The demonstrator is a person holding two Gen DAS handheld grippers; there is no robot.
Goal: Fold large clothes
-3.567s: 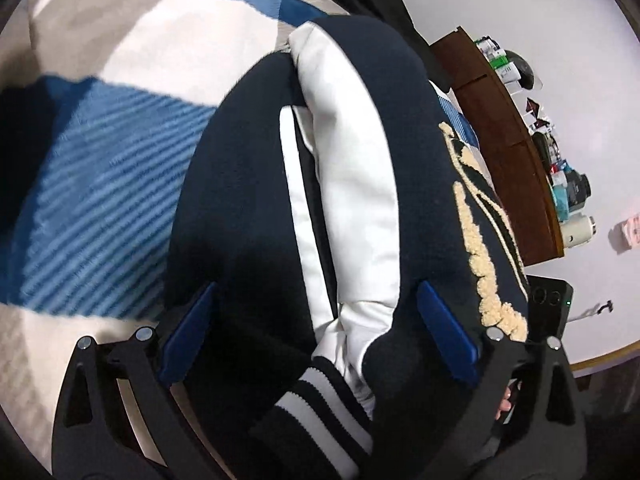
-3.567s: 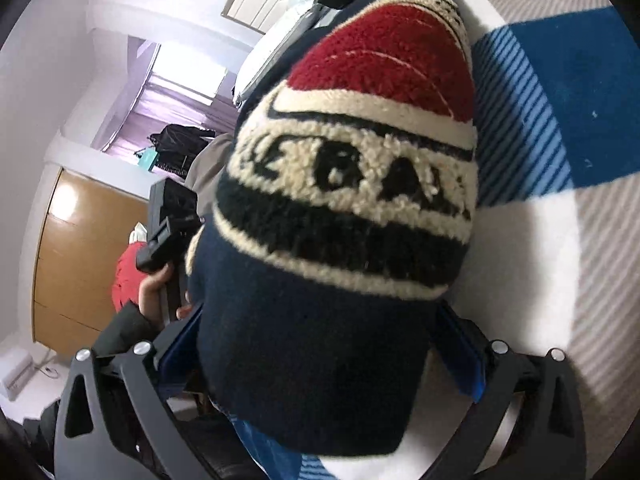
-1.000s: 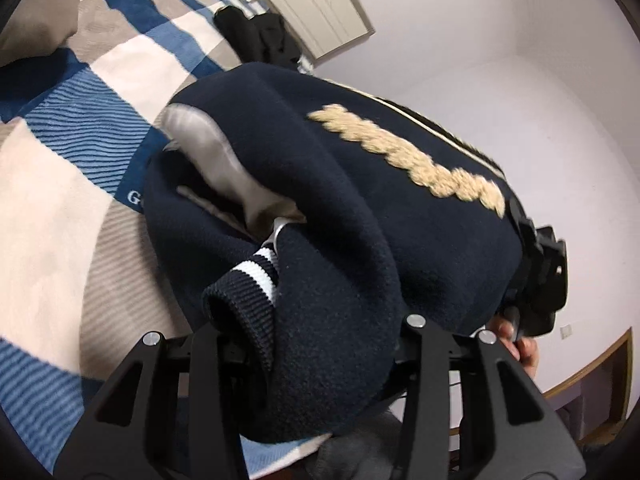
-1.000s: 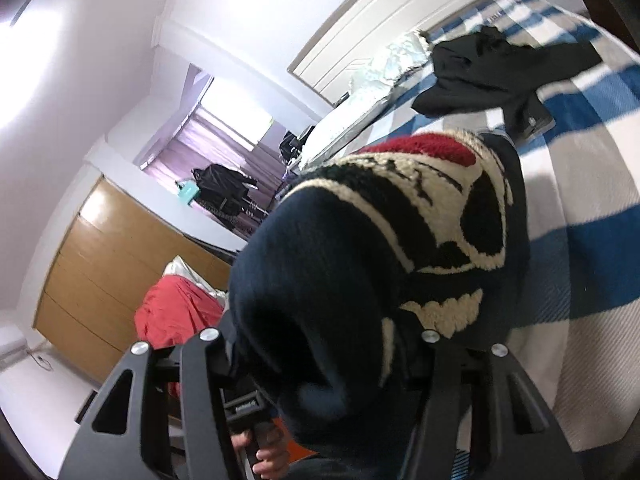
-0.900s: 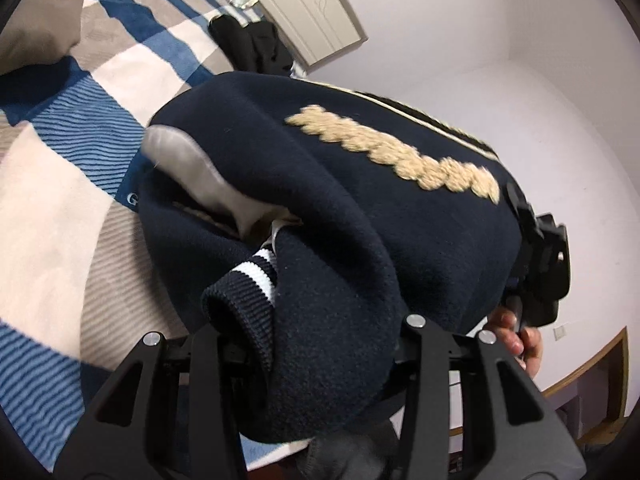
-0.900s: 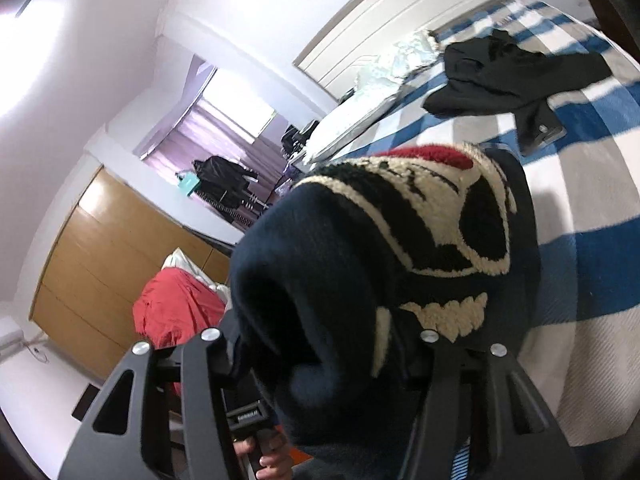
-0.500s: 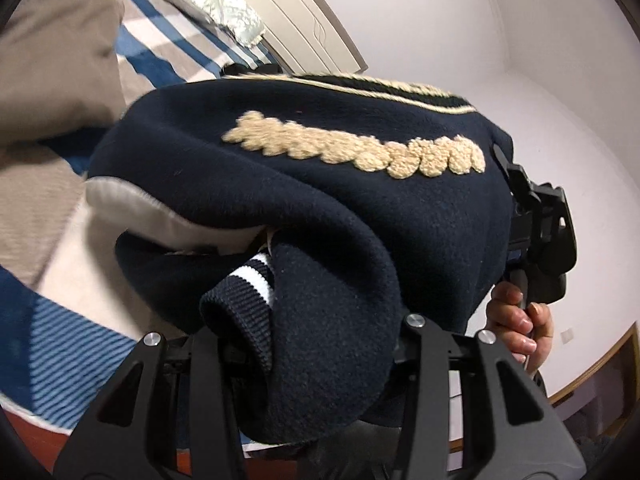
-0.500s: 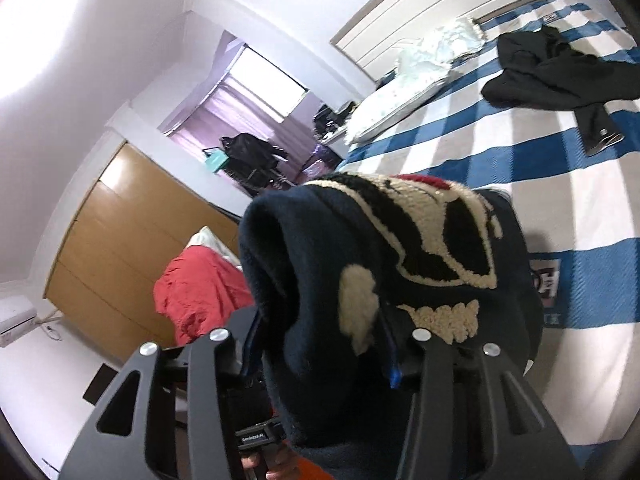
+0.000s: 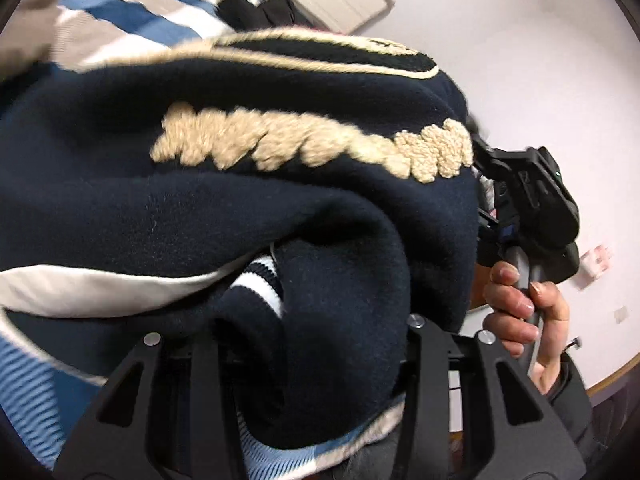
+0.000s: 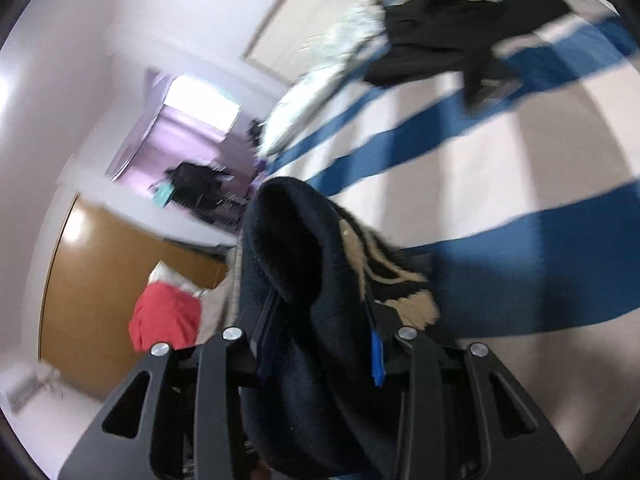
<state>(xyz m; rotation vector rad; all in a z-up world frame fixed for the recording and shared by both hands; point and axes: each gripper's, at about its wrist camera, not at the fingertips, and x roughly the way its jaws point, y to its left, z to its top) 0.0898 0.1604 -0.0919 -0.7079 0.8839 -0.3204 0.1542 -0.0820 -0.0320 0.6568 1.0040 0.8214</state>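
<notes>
the left tongs (image 9: 304, 344) clamp a thick fold of the navy jacket (image 9: 240, 208); only this view shows a hand (image 9: 520, 312) gripping the other handle. the right tongs (image 10: 316, 344) are closing on the jacket's edge above the striped bed (image 10: 500, 168), a black garment (image 10: 440, 36) beyond, blurred.

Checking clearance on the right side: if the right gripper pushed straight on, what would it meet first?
Probably the striped bedspread, beyond the navy jacket bunched between the closing right gripper; depth is unclear.
</notes>
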